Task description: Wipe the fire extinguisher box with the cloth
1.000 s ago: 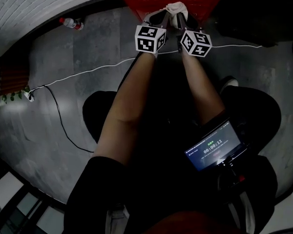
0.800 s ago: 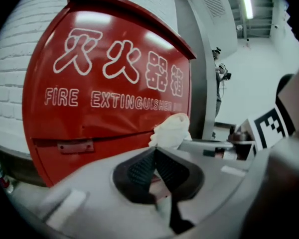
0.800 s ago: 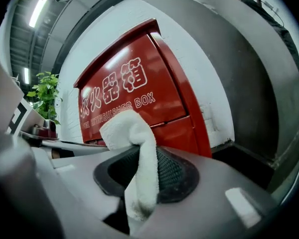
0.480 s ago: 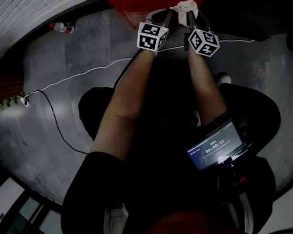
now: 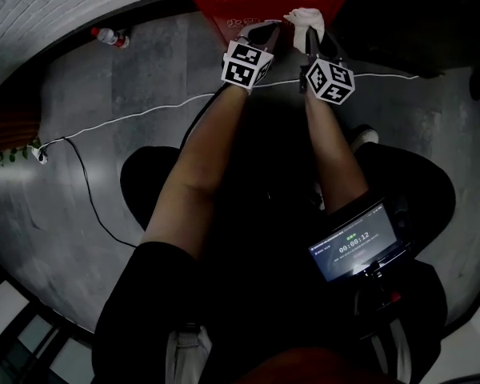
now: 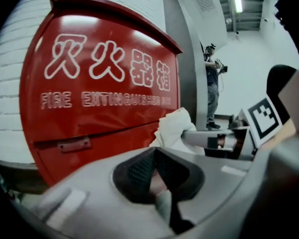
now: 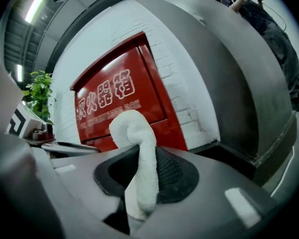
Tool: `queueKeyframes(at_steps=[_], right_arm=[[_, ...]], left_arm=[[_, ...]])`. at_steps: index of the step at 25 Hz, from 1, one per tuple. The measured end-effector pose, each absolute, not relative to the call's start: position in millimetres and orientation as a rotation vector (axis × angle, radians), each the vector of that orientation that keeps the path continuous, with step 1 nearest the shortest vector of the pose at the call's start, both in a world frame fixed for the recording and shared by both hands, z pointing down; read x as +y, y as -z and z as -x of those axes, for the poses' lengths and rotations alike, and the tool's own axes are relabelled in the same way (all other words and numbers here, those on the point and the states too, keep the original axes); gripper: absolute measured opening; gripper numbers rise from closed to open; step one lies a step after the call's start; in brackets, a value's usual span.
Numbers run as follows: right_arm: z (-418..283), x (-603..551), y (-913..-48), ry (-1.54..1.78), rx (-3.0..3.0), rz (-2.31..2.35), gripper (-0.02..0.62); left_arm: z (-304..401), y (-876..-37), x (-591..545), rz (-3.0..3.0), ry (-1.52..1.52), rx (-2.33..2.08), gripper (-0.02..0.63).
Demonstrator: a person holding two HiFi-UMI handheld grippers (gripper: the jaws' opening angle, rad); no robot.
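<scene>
My right gripper point(image 7: 142, 158) was clamped on the white cloth point(image 7: 133, 128), whose length ran out along the jaws and curled upward toward the red fire extinguisher box point(image 7: 120, 96) just ahead, while my left gripper point(image 6: 155, 156) beside it was pressed together, empty.

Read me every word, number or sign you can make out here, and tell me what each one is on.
"灭火器箱": large white characters on the red fire extinguisher box.
"FIRE EXTINGUISHER BOX": smaller line below them, same box.
"00:00:12": on the small screen in front of the person; its other print is too small to read.
Label on the bottle on the floor: too small to read.
Faces of the marker cubes: square patterns only, no words.
</scene>
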State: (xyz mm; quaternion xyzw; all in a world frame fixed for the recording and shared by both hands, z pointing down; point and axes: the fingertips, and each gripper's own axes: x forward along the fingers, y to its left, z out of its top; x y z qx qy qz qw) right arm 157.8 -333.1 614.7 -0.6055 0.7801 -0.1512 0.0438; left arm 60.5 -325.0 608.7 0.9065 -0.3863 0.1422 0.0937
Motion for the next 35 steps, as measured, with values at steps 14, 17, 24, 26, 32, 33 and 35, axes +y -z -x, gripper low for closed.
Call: queueKeyframes(at_steps=[14,17,24,26,32,33,35], right_arm=[[-4,-321,-679,0.622,2.606,1.579,0.094],[25,-320,-689,0.647,2.661,1.514,0.094],[63,-333,-720,0.731,2.713,1.474,0.094],[64,-338,-726,0.732,2.713,1.499,0.094],[55,-349,-733,0.616,2.730,1.618,0.094],[54,-349,-734,0.598,2.735,1.623,0.094],[53,-350,-736,0.574,2.740,1.619,0.094]], left_arm=[[83,-697,-305,-2.439,-0.414,-1.468,-0.002],[102,-702,-306,-2.416,-0.392,-1.486,-0.001],[115,-723,-307,-2.404,-0.395,-1.475,-0.002],[117,-727,-309,-2.393,-0.390,-1.482,-0.002],[116,-736,-322,-2.344,-0.351,-1.520,-0.002],[112,-737,-323,-2.347,-0.350,-1.508,-0.002],[103,-736,-322,-2.346,-0.344,-1.472,-0.002]])
